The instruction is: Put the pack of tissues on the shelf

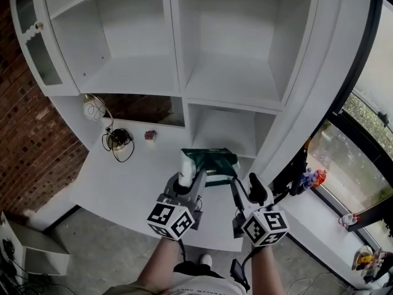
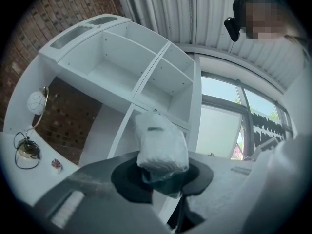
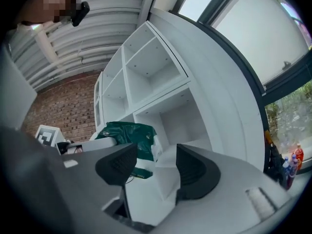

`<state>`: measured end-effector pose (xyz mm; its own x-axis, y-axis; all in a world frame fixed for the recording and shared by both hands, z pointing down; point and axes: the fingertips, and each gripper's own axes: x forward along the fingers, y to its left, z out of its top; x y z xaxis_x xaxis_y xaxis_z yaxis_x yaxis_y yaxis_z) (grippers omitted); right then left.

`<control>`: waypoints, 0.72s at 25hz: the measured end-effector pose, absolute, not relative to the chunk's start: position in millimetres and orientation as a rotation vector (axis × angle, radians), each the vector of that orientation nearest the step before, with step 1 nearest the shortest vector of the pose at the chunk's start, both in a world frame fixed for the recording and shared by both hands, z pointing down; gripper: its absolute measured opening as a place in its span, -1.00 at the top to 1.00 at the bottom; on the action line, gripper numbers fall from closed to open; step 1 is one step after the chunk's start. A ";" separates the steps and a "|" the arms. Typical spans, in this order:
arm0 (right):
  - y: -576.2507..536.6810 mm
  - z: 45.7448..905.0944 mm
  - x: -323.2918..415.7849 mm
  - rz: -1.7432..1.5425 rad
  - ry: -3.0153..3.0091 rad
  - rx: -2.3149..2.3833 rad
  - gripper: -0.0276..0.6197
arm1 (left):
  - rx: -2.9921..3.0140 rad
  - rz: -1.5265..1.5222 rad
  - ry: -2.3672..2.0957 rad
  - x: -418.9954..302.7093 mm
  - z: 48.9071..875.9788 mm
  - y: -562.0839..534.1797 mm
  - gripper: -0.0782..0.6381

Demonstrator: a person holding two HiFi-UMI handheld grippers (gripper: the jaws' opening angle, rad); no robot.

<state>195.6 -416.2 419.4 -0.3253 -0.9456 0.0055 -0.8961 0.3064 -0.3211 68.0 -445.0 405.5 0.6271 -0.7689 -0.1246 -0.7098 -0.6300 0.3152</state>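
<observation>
The pack of tissues (image 1: 210, 160), green with a white end, is held above the white desk top (image 1: 132, 180), in front of the low compartment of the shelf unit (image 1: 228, 92). Its white end is clamped between the jaws of the left gripper (image 1: 187, 180). The jaws of the right gripper (image 1: 244, 187) are spread wide apart just beside the pack, and nothing is gripped by them. A small lamp (image 1: 93, 108) is seen at the far left of the desk.
</observation>
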 end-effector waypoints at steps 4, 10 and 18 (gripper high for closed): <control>-424.2 428.1 186.1 -0.459 2.383 -1.645 0.05 | 2.609 -0.380 -1.100 74.9 410.5 -446.9 0.49; -433.7 431.0 174.9 -0.517 2.362 -1.605 0.04 | 2.491 -0.490 -0.889 76.7 412.3 -456.5 0.49; -439.9 426.5 168.2 -0.501 2.342 -1.627 0.16 | 2.418 -0.522 -0.726 75.8 421.2 -466.3 0.49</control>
